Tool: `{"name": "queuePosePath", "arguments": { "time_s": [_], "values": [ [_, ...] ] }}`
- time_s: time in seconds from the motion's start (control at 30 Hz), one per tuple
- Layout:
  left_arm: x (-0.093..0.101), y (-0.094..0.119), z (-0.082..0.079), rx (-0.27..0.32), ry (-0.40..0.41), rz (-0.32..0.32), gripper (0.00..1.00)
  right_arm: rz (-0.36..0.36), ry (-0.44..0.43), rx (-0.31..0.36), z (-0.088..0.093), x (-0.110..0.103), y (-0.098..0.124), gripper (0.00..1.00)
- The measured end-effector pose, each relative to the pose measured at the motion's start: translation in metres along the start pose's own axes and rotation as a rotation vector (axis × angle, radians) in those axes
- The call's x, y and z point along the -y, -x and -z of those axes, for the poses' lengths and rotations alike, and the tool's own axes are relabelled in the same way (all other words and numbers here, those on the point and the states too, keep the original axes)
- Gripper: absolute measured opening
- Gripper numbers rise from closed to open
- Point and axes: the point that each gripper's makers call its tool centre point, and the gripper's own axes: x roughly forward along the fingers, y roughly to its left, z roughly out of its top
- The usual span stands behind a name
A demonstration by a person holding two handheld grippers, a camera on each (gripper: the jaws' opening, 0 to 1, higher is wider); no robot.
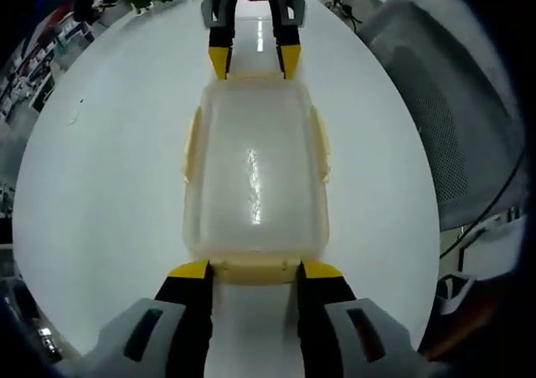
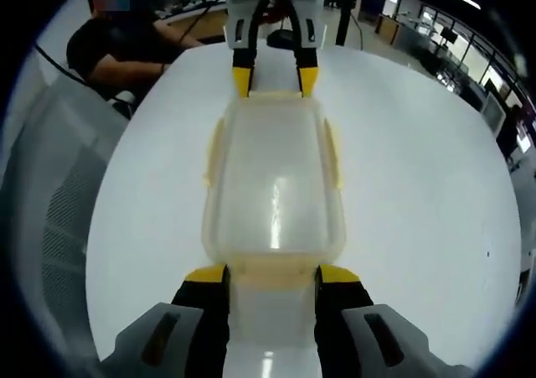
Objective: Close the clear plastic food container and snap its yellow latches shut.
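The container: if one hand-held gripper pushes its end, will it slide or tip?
Probably slide: the container sits low and flat on the smooth, glossy table. It looks empty, so likely light. Tipping seems unlikely.

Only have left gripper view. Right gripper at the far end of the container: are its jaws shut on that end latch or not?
Observer: Not shut. In the right gripper view, the right gripper is open, one jaw either side of the yellow end latch on the container. Whether they touch it, I cannot tell.
Operator: Anyone behind my left gripper?
Observer: Yes. A person in dark clothes sits at the table's far edge, beyond the left gripper.
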Motion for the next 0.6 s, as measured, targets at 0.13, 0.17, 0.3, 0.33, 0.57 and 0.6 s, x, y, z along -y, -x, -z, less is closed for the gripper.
{"name": "queuePosePath", "arguments": {
  "time_s": [0.13,0.17,0.3,0.33,0.57,0.6],
  "values": [
    [0.001,0.002,0.001,0.001,0.008,-0.034,0.37,0.005,-0.014,0.003,-0.001,0.000,0.000,0.38],
    [0.002,0.002,0.001,-0.002,0.002,-0.040,0.37,0.004,-0.012,0.004,-0.001,-0.001,0.000,0.38],
    [0.006,0.003,0.001,-0.012,0.002,-0.056,0.37,0.000,-0.005,0.014,-0.001,-0.004,0.000,0.39],
    [0.007,0.004,0.000,-0.006,0.009,-0.055,0.37,0.000,0.000,0.011,-0.001,-0.005,0.000,0.39],
    [0.008,0.018,-0.011,0.022,-0.008,-0.095,0.38,0.028,0.001,0.009,0.001,-0.004,0.009,0.39],
    [0.009,0.020,-0.012,0.025,-0.011,-0.101,0.38,0.033,0.004,0.015,0.001,-0.005,0.012,0.39]
  ]
}}
